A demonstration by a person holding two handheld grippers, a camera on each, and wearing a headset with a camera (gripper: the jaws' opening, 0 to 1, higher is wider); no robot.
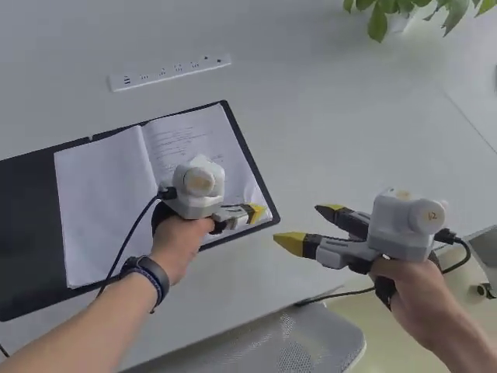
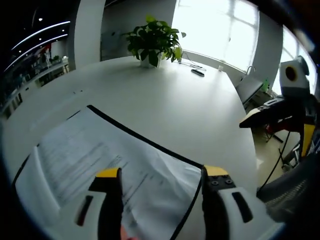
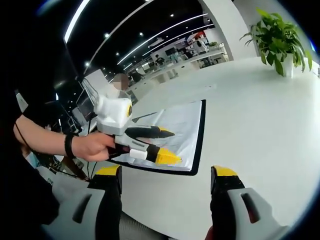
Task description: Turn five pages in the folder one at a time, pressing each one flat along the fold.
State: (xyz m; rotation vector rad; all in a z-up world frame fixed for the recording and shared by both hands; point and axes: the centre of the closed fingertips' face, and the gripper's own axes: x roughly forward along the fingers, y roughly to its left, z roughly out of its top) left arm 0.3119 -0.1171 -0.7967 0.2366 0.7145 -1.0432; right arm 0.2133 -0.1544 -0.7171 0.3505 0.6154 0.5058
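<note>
— Tongs first, please: how do they stand?

— I see my left tongs [image 1: 252, 214] wide, the two jaws well apart, over the near right corner of the folder [image 1: 23, 233]. In the left gripper view the paper edge and the black border pass between the jaws. Whether they touch the paper, I cannot tell. My right tongs [image 1: 309, 225] are wide too and hold nothing. They hang above the table edge, to the right of the folder and apart from it.

— And the work, from the big things down?

— A white table [image 1: 349, 116] is under all. On it the black folder lies open, on the left side in the head view. Its right page [image 1: 190, 140] is printed, and its left page [image 1: 101, 202] looks plain white from here. Behind the folder a white power strip [image 1: 171, 71] lies on the table, well apart. A potted plant [image 1: 411, 15] stands at the far right. A dark band [image 1: 147, 272] is on my left wrist.
</note>
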